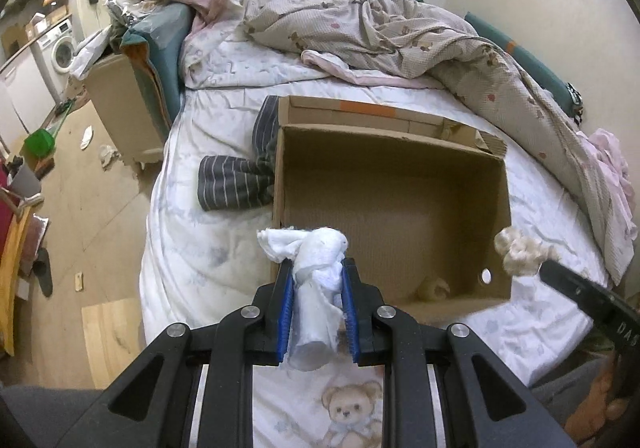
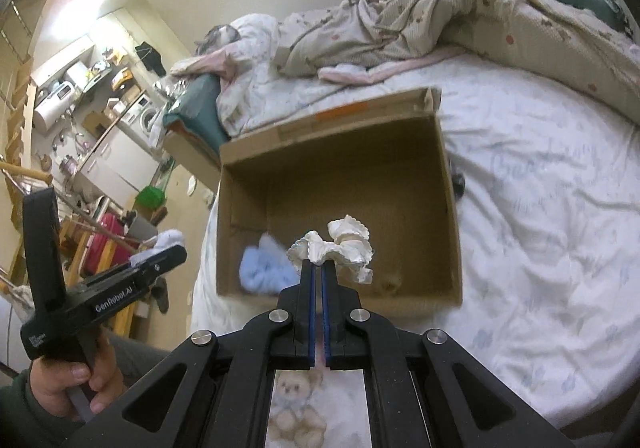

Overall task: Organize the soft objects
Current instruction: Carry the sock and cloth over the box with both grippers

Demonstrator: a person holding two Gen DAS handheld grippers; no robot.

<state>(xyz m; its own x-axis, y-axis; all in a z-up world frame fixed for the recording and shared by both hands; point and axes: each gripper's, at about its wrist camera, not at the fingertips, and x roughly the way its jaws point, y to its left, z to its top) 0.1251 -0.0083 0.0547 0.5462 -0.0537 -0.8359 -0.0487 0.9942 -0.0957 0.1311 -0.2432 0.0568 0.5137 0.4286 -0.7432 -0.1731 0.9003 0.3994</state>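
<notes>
An open cardboard box (image 1: 396,152) stands on the bed; it also shows in the right wrist view (image 2: 448,184). My left gripper (image 1: 317,268) is shut on a rolled white sock (image 1: 316,288), held above the box's near left corner. My right gripper (image 2: 319,264) is shut on a cream scalloped cloth (image 2: 344,244) above the box's near edge; the cloth also shows in the left wrist view (image 1: 518,250). A light blue soft item (image 2: 264,268) lies inside the box at the near left, and a small cream item (image 1: 434,288) lies on its floor.
A dark striped garment (image 1: 236,184) lies on the bed (image 1: 208,248) against the box's left side. A rumpled quilt (image 1: 380,28) and pillows fill the far end. The floor with clutter, a green object (image 1: 40,142) and a washing machine (image 1: 62,48) lies left of the bed.
</notes>
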